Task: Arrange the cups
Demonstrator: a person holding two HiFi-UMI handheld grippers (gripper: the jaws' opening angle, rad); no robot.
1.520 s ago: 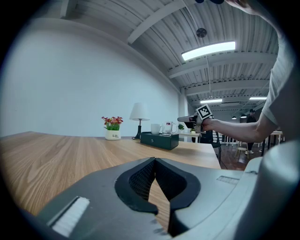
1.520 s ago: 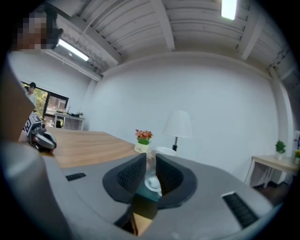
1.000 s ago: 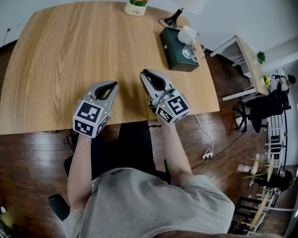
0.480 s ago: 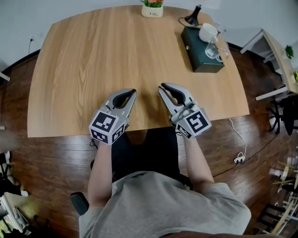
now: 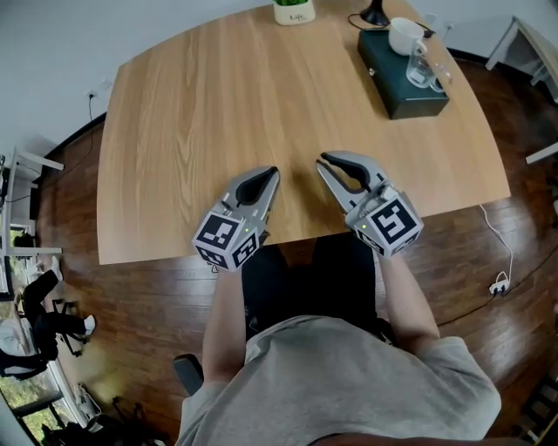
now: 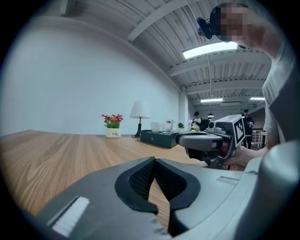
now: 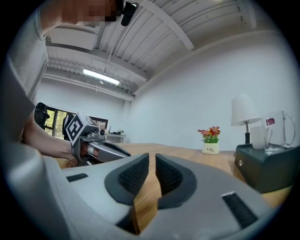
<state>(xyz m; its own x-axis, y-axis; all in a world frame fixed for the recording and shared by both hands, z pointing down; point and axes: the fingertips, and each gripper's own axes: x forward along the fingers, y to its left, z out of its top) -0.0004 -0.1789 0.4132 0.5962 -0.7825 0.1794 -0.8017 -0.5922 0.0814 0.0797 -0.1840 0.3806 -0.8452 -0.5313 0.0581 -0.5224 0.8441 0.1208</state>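
Note:
A white cup (image 5: 405, 35) and a clear glass mug (image 5: 423, 66) stand on a dark green box (image 5: 403, 87) at the table's far right. The right gripper view shows the same white cup (image 7: 258, 137) and glass mug (image 7: 279, 131), far ahead of the jaws. My left gripper (image 5: 271, 172) and right gripper (image 5: 324, 158) lie side by side near the table's front edge and point towards the far side. Both are shut and hold nothing, well short of the cups. The left gripper view catches the right gripper (image 6: 206, 140) beside it, with the cups (image 6: 161, 126) small in the distance.
A small white pot with red flowers (image 5: 294, 10) and a lamp's black base (image 5: 377, 13) stand at the table's far edge. The wooden table (image 5: 209, 113) is bare between the grippers and the box. A cable runs across the floor at the right (image 5: 493, 253).
The head view has swung, so the table, the box and both grippers sit further right in the picture. The grippers stay side by side at the front edge, both shut.

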